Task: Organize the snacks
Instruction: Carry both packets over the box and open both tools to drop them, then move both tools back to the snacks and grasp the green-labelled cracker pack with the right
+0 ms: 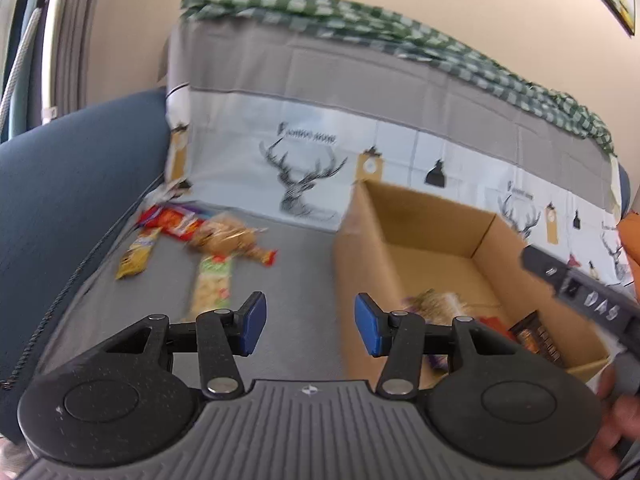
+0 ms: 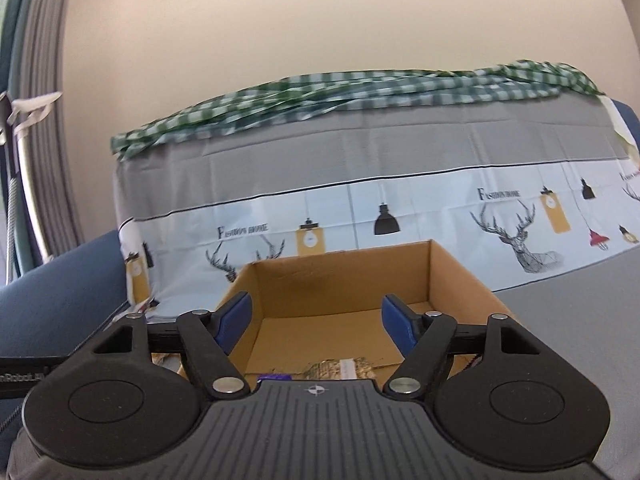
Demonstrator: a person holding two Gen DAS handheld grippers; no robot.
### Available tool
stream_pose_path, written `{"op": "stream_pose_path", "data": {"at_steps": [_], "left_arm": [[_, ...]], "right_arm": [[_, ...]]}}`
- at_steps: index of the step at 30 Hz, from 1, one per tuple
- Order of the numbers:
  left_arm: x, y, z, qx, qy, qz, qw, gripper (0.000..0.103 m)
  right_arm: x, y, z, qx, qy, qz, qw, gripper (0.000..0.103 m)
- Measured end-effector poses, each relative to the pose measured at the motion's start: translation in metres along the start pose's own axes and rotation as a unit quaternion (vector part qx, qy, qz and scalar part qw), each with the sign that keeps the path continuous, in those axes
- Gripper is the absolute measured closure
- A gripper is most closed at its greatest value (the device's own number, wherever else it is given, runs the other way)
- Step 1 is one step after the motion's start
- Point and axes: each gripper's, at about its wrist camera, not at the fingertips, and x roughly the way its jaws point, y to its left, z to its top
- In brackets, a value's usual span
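Sorting looks partly done: a few snacks [image 1: 444,308] already lie in the cardboard box [image 1: 420,220] at the right of the left wrist view, while four or five packets [image 1: 200,240] wait on the grey cover at centre left. The left gripper [image 1: 310,320] and the right gripper [image 2: 316,320] both gape wide, holding nothing. Blur smears the packet labels, and the gripper bodies hide the box's near end.
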Motion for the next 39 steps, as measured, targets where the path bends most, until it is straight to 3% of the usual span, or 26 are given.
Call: {"op": "stream_pose_path", "data": {"at_steps": [2,5,7,12,14,18,21,28,34,39], "left_arm": [[-0.001,0.015,-0.008,0.016,0.003,-0.002,0.9999,0.05],[-0.005,0.037,-0.03,0.03,0.008,-0.005,0.9995,0.061],[-0.004,0.051,-0.036,0.001,0.018,-0.008,0.9998,0.068],[-0.002,0.064,-0.034,-0.026,0.008,-0.029,0.9992,0.073],[-0.002,0.071,-0.033,-0.043,0.002,-0.046,0.998,0.073],[0.001,0.086,-0.028,-0.078,-0.011,-0.067,0.9946,0.073],[0.009,0.1,-0.026,-0.11,-0.015,-0.069,0.9914,0.073],[0.021,0.118,-0.02,-0.145,-0.029,-0.052,0.9877,0.073],[0.03,0.143,-0.018,-0.197,-0.045,-0.023,0.9792,0.073],[0.034,0.154,-0.017,-0.21,-0.062,0.008,0.9757,0.073]], "right_arm": [[0.0,0.006,-0.002,-0.012,0.004,0.002,1.0,0.029],[-0.001,0.015,-0.006,-0.029,0.01,0.003,1.0,0.029],[-0.001,0.021,-0.009,-0.04,0.015,0.004,0.999,0.029],[-0.001,0.037,-0.018,-0.068,0.027,0.0,0.997,0.03],[0.001,0.042,-0.021,-0.075,0.034,-0.001,0.997,0.035],[0.002,0.05,-0.025,-0.077,0.05,0.0,0.996,0.062],[0.003,0.058,-0.029,-0.073,0.062,-0.001,0.995,0.064],[0.005,0.085,-0.032,-0.09,0.058,0.009,0.994,0.064],[0.008,0.113,-0.027,-0.116,0.035,0.045,0.992,0.064],[0.019,0.143,-0.027,-0.13,0.027,0.076,0.988,0.064]]}}
